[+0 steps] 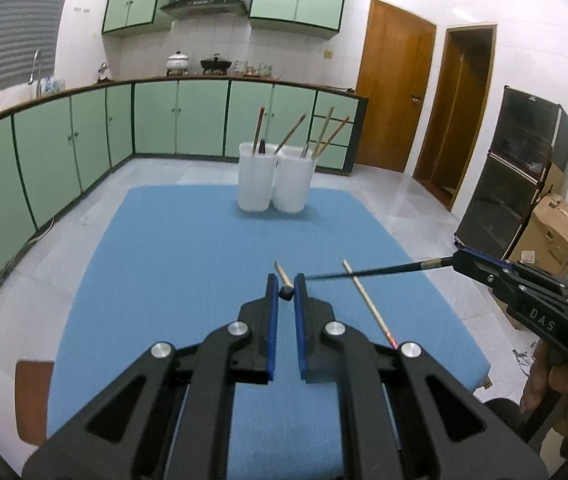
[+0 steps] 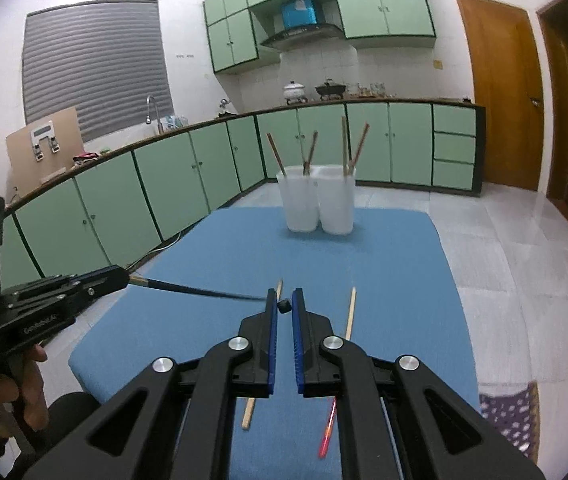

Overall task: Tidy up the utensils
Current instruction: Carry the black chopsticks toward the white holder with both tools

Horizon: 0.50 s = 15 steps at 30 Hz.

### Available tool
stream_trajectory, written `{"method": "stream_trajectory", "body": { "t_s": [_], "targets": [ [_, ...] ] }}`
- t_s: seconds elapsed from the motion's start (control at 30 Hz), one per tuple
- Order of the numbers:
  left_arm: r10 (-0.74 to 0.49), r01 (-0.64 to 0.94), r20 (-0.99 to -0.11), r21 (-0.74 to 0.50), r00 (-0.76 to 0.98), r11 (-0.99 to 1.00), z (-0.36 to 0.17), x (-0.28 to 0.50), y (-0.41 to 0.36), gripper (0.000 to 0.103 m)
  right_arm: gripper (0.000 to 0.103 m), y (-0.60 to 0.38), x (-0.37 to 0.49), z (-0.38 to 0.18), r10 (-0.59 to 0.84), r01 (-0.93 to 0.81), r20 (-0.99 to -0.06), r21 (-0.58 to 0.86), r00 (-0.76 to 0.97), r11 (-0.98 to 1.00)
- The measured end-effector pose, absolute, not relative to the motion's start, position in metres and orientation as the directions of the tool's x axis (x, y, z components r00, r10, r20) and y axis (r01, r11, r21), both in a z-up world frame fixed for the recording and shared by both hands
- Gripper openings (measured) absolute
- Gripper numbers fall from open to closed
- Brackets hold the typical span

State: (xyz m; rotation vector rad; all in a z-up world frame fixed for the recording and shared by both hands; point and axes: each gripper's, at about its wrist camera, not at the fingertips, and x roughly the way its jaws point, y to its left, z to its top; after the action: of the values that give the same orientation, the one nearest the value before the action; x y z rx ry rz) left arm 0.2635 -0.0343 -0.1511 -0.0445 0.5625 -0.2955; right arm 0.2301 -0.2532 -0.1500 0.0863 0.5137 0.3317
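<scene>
On the blue-covered table (image 1: 187, 240), toward its near edge, two pale wooden chopsticks lie loose: one (image 1: 368, 300) to the right with a reddish tip, the other (image 2: 251, 410) partly hidden behind the tool fingers. Each tool carries a dark, slender chopstick. The left tool (image 1: 286, 294) has its blue-padded jaws drawn narrow on the rounded black end of a dark chopstick (image 2: 203, 291), whose shaft runs from that tool toward the right tool in the right wrist view. The right tool (image 2: 282, 306) is likewise narrowed on the black end of a second dark chopstick (image 1: 380, 271), which crosses above the red-tipped one in the left wrist view. At the far end of the table two translucent white plastic cups stand touching, the left cup (image 1: 256, 178) and the right cup (image 1: 294, 182) each holding upright brown chopsticks. A hand (image 2: 11, 384) grips the left tool's handle. Green cabinets (image 1: 83, 132) line the walls behind.
</scene>
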Motion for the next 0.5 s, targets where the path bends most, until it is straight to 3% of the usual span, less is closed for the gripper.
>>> {"method": "stream_trajectory", "body": {
  "t_s": [0.5],
  "targets": [
    [-0.33,0.335,-0.573,-0.1,0.75,0.937,-0.11,0.365,-0.035,0.007,0.007,-0.23,0.333,-0.097,0.388,-0.389,-0.498,0.108,0.776,0.915]
  ]
}}
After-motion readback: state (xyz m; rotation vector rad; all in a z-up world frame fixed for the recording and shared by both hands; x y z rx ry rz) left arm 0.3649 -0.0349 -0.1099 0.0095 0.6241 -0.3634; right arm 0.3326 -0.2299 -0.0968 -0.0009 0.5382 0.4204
